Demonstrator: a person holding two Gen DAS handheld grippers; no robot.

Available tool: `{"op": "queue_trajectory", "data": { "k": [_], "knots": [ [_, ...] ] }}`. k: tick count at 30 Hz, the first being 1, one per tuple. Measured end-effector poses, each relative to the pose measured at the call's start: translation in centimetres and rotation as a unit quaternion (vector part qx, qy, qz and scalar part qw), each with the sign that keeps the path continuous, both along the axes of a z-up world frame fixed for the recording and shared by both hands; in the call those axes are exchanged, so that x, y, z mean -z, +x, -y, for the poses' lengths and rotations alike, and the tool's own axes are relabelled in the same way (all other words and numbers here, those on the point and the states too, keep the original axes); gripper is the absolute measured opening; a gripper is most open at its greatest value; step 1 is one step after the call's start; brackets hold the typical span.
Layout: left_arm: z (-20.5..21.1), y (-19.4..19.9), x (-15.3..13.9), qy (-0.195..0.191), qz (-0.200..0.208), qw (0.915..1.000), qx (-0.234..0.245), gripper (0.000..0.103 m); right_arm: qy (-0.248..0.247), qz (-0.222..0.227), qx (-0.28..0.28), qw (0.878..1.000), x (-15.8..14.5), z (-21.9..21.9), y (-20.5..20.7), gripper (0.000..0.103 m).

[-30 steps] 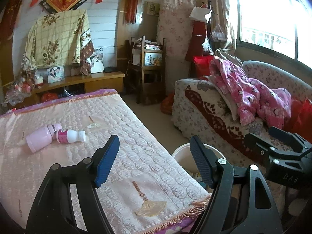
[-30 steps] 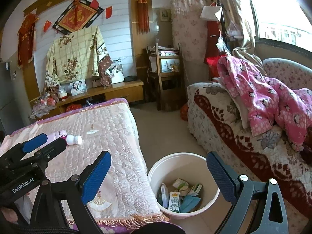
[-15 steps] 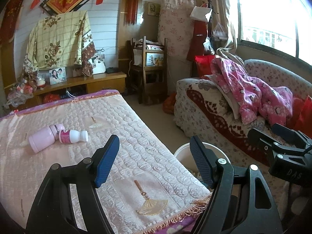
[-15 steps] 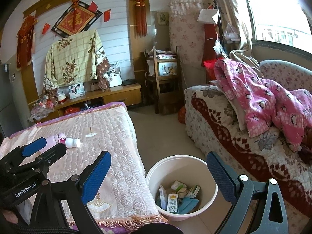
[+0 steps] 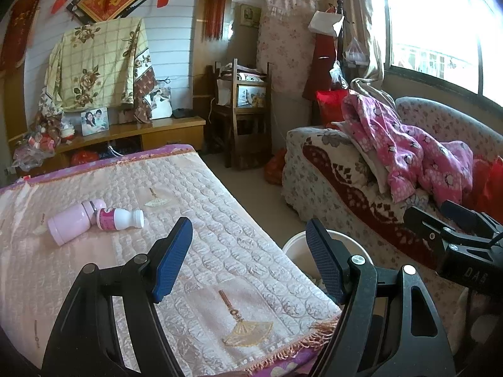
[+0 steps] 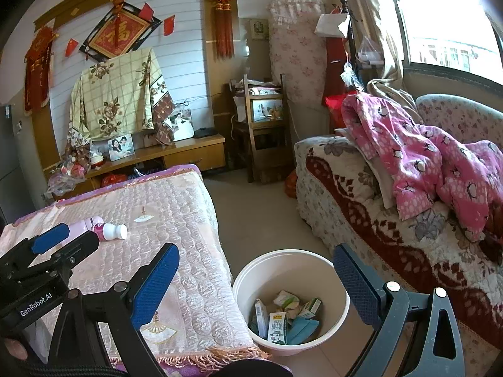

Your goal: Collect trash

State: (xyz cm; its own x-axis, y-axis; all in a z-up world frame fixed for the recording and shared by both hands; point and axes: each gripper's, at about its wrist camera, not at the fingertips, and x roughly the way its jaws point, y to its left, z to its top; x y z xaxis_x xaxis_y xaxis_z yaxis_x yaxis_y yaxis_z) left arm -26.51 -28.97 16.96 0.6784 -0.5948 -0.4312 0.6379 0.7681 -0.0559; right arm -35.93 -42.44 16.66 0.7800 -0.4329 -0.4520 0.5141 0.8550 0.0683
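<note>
Lying on their sides on the quilted pink table cover (image 5: 220,251), the two pink plastic bottles (image 5: 94,220) are found ahead-left of the empty, released left gripper (image 5: 248,264), nearer than the likewise-released right gripper (image 6: 256,286), long axes crosswise.

Pale pink bottle (image 5: 70,224) beside a white one (image 5: 121,218) (magenta label); white bin (image 6: 290,298).

Both wrist views angled down, sharing table (image 5: 220,220), bucket (image 6: 251,278)
</note>
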Motion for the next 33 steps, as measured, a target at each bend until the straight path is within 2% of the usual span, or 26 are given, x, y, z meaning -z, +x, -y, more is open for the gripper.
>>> {"op": "queue_trajectory", "data": {
  "k": [33],
  "knots": [
    [-0.5,0.53,0.31,0.006,-0.004,1.0,0.003,0.074,0.004,-0.004,0.004,1.0,0.87,0.53,-0.21,0.098]
  ]
}}
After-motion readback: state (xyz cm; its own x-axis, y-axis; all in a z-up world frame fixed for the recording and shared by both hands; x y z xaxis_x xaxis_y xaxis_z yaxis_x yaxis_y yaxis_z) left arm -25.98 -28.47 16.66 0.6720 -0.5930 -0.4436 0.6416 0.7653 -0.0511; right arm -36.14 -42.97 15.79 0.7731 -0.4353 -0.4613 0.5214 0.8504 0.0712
